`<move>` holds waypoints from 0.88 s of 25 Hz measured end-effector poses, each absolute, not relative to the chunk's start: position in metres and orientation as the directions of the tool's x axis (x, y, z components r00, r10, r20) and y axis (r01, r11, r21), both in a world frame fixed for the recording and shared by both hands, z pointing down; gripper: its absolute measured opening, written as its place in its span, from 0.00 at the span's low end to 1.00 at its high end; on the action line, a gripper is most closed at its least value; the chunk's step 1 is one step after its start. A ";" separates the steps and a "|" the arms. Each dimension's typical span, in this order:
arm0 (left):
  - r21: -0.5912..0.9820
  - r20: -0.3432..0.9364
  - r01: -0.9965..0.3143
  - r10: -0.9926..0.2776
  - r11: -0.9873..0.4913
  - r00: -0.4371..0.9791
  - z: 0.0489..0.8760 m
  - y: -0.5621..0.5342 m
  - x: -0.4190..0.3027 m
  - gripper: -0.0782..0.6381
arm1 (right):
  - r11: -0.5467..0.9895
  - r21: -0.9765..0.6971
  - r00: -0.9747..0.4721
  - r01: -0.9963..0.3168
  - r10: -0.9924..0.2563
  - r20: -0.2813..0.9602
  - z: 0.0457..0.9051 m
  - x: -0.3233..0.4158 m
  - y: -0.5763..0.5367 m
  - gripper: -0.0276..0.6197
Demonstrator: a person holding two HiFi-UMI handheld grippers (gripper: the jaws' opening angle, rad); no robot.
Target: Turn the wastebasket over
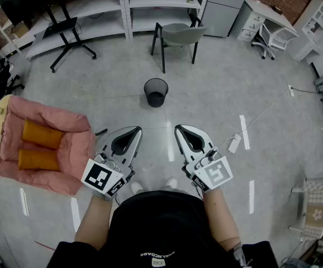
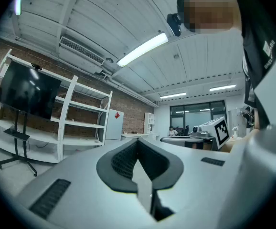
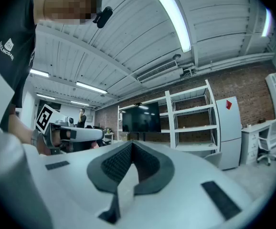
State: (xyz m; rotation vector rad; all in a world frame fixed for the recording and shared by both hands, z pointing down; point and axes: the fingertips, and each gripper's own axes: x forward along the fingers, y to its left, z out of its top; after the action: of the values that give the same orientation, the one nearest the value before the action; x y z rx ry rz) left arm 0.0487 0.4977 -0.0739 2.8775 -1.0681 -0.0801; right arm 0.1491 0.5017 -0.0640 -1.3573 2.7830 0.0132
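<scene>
The wastebasket [image 1: 156,92] stands upright on open floor [image 1: 217,105] at 12 o'clock, with a chair [image 1: 178,38] beyond it and a pink padded seat [image 1: 44,149] at 9 o'clock. Only the head view shows it; the gripper views look level at shelving [image 2: 76,123]. The left hand-held gripper [image 1: 129,135] and right hand-held gripper [image 1: 185,134] are pressed together, empty, well apart from it.

Left tongs [image 1: 131,132] and right tongs [image 1: 181,130]: smooth matt grey plastic shells, ribbed black pads [image 2: 121,160]. Wastebasket [image 1: 156,92] ahead of them: black wire mesh. Floor [image 1: 217,102]: matt mottled concrete. Cushion [image 1: 55,161] left of left tongs: wrinkled pink cloth.
</scene>
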 end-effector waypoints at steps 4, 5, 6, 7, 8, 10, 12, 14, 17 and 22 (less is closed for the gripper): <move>0.083 -0.020 -0.650 -0.653 -0.756 0.757 -0.075 0.502 0.052 0.13 | 0.617 -0.015 -0.616 -0.787 -0.787 -0.044 -0.066 0.153 0.505 0.05; 0.081 -0.017 -0.651 -0.654 -0.755 0.756 -0.075 0.502 0.054 0.13 | 0.617 -0.016 -0.616 -0.787 -0.787 -0.045 -0.066 0.155 0.505 0.05; 0.079 -0.015 -0.652 -0.655 -0.754 0.756 -0.074 0.503 0.056 0.13 | 0.617 -0.017 -0.616 -0.787 -0.787 -0.046 -0.066 0.157 0.506 0.06; 0.076 -0.013 -0.652 -0.655 -0.754 0.756 -0.074 0.503 0.058 0.13 | 0.617 -0.020 -0.616 -0.787 -0.786 -0.047 -0.065 0.159 0.506 0.06; 0.075 -0.011 -0.653 -0.655 -0.754 0.756 -0.073 0.503 0.060 0.13 | 0.619 -0.023 -0.618 -0.785 -0.785 -0.047 -0.064 0.160 0.506 0.06; 0.074 -0.007 -0.655 -0.657 -0.752 0.754 -0.071 0.503 0.062 0.13 | 0.624 -0.028 -0.623 -0.781 -0.781 -0.048 -0.063 0.162 0.506 0.06; 0.076 0.001 -0.658 -0.660 -0.749 0.751 -0.070 0.503 0.067 0.13 | 0.628 -0.030 -0.626 -0.778 -0.778 -0.050 -0.063 0.166 0.506 0.06; 0.076 0.009 -0.662 -0.664 -0.745 0.748 -0.068 0.503 0.074 0.13 | 0.626 -0.028 -0.624 -0.780 -0.780 -0.040 -0.059 0.175 0.506 0.06; 0.072 0.020 -0.668 -0.669 -0.740 0.743 -0.061 0.504 0.087 0.13 | 0.628 -0.029 -0.627 -0.777 -0.778 -0.035 -0.053 0.191 0.507 0.06; 0.061 0.063 -0.682 -0.679 -0.729 0.731 -0.049 0.509 0.113 0.13 | 0.623 -0.024 -0.623 -0.782 -0.782 -0.015 -0.047 0.227 0.504 0.06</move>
State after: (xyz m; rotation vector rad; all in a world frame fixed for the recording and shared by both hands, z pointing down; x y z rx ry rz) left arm 0.1126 0.5088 -0.0491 2.8479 -1.1220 0.0560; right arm 0.2271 0.5041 -0.0470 -1.3529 2.8087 -0.0233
